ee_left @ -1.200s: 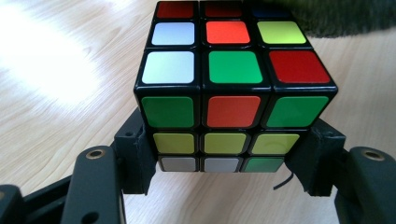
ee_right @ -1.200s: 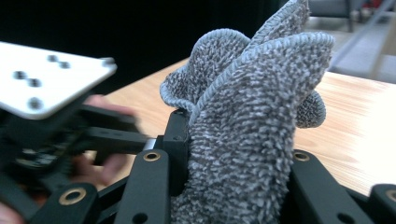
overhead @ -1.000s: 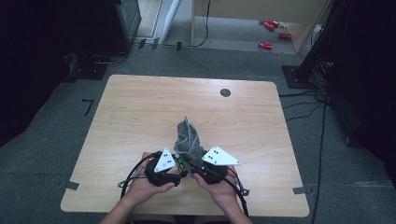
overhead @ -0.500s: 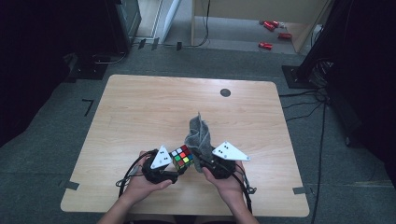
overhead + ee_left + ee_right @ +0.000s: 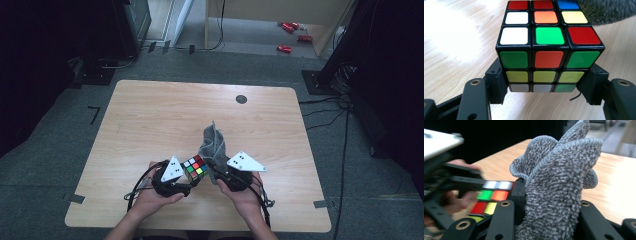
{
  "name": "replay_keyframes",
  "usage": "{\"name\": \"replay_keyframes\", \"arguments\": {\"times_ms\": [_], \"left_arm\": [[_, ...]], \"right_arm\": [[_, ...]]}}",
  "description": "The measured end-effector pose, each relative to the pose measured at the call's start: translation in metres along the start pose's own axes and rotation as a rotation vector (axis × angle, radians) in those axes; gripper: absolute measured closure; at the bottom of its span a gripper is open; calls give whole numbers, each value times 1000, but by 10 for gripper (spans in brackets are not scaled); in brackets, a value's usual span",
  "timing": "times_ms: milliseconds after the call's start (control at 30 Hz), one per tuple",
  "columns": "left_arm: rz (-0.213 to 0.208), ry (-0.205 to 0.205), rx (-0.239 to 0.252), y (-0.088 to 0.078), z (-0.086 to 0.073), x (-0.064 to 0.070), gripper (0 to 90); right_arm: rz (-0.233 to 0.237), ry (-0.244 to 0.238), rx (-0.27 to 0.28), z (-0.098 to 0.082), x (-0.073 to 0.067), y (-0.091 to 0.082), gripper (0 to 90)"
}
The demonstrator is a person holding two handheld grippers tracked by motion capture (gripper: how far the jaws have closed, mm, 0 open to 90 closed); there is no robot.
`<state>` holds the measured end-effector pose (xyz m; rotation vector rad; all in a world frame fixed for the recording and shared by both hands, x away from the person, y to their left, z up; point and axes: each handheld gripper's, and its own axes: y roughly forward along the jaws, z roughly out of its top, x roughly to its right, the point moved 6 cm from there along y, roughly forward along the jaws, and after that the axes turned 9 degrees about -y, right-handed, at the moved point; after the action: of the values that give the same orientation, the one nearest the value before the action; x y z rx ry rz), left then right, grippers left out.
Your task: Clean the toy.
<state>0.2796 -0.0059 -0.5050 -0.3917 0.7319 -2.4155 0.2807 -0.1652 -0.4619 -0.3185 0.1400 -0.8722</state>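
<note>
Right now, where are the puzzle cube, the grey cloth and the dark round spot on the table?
puzzle cube point(image 5: 549, 35), left gripper view, green top sticker.
grey cloth point(image 5: 556, 195), right gripper view, middle of its bunched folds.
dark round spot point(image 5: 241, 99), high view, its centre.

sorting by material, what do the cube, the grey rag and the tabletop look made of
Rubik's cube: likely hard plastic, black frame with glossy coloured stickers catching light.
Grey cloth: looks like microfibre, nubby looped pile, stitched hem, matte.
Table: pale wood-grain surface, probably laminate, smooth with slight sheen.
</note>
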Motion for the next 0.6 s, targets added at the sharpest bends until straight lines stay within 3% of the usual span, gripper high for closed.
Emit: {"name": "replay_keyframes", "arguments": {"times_ms": [67,167,333,433,533,600], "left_arm": [[3,-3,1,0,0,-1,346],[3,1,-6,2,-1,-1,346],[-9,27,-21,6,-2,8,346],[-16,41,-17,6,-2,12,346],[-11,38,-18,5,-2,12,346],[-7,33,-16,4,-2,9,346]], "right_arm": [[-3,22,14,3,6,-4,669],[19,17,45,10,3,-8,669],[128,19,77,19,-22,-8,668],[189,0,52,16,-40,-1,667],[193,-25,32,11,-46,3,664],[167,-30,33,10,-40,4,662]]}}
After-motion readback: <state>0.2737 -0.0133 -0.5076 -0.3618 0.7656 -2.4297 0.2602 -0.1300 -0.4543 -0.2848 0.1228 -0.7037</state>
